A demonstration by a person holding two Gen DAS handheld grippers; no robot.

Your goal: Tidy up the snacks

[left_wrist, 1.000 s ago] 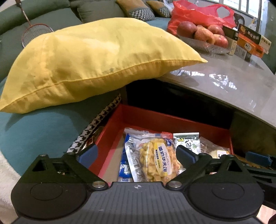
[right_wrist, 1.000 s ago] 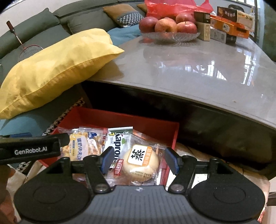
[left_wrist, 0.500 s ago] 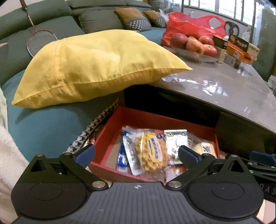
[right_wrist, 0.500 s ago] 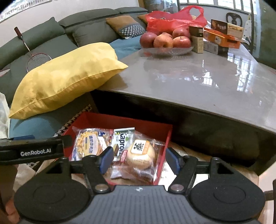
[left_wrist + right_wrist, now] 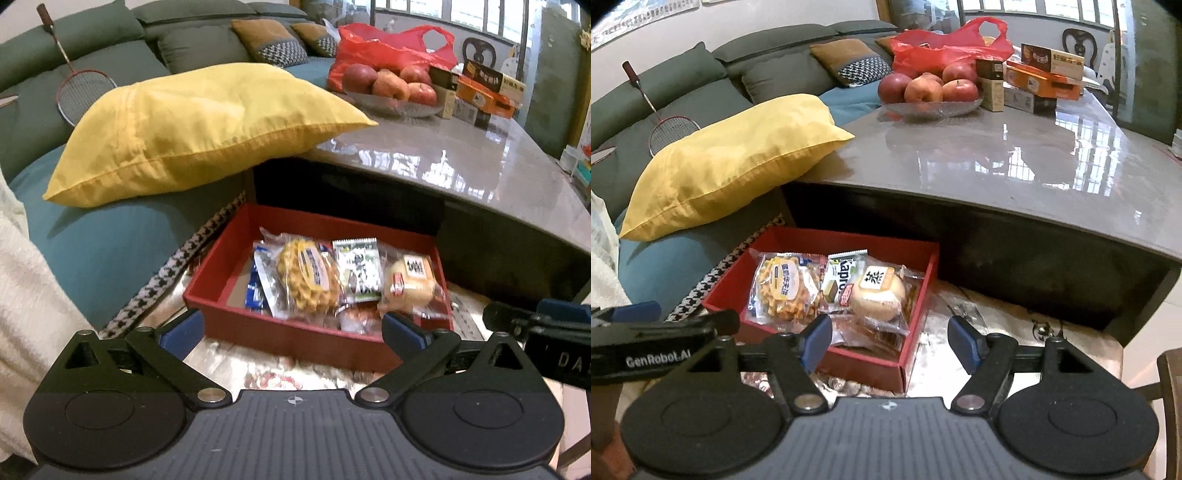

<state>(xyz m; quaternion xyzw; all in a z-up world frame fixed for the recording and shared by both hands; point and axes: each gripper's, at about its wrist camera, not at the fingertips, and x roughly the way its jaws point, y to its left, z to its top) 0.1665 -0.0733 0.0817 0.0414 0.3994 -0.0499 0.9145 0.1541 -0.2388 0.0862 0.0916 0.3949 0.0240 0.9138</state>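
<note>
A red box (image 5: pixel 236 240) sits low in front of the table and holds several wrapped snacks: a yellow waffle pack (image 5: pixel 308 275), a green-and-white wafer pack (image 5: pixel 358 267) and a round bun pack (image 5: pixel 410 282). The box also shows in the right wrist view (image 5: pixel 925 291), with the waffle pack (image 5: pixel 785 286) and the bun pack (image 5: pixel 877 295). My left gripper (image 5: pixel 291 330) is open and empty, just short of the box's near wall. My right gripper (image 5: pixel 890 341) is open and empty over the box's near right corner.
A grey glossy table (image 5: pixel 997 155) overhangs behind the box, with a dish of apples (image 5: pixel 929 90), a red bag (image 5: pixel 945 40) and cartons (image 5: pixel 1041 79). A yellow pillow (image 5: pixel 192 129) lies on the teal sofa (image 5: pixel 103 251) at left. A patterned cloth (image 5: pixel 960 365) lies under the box.
Both grippers have pulled back and risen away from the box, so the whole box and more of the table top now show. The snacks stay in the box.
</note>
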